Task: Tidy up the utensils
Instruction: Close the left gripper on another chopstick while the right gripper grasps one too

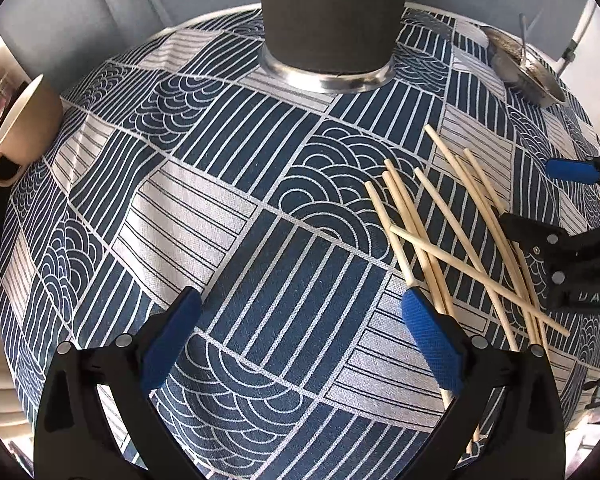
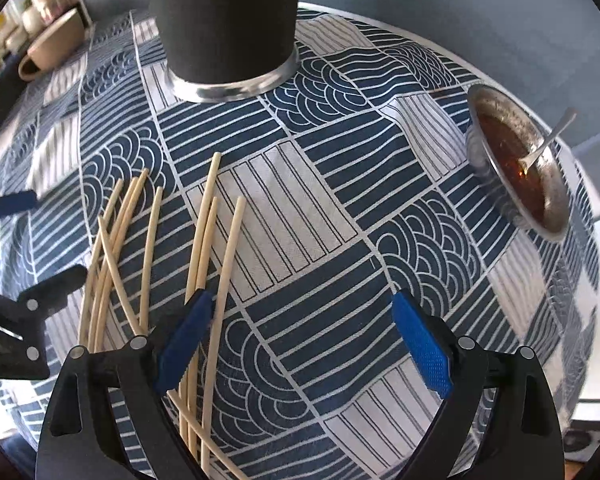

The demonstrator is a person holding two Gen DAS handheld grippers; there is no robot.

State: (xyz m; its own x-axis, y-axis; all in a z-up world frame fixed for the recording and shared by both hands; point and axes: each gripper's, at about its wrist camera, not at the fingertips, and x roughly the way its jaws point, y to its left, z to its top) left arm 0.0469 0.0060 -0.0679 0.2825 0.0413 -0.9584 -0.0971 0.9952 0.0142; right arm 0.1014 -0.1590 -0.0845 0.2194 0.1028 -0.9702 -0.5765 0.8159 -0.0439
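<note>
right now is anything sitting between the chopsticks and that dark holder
Nothing visible does. Only bare patterned tablecloth lies between the chopsticks and the dark holder. The sauce bowl sits off to the right, and the beige mug far left, both clear of that path.

A: How many chopsticks (image 2: 205, 216) lay there?

B: I counted eight tips, all in one loose heap that ran under the left finger (image 2: 184, 344) of the right gripper (image 2: 300, 344).

A: And containers?

B: Three. One dark holder (image 2: 224, 20) stood well ahead of the fingers, one beige mug (image 2: 52, 46) was far off to their left, and one metal bowl (image 2: 480, 100) was off to their right.

A: Anything in the bowl?

B: One spoon (image 2: 548, 140).
</note>
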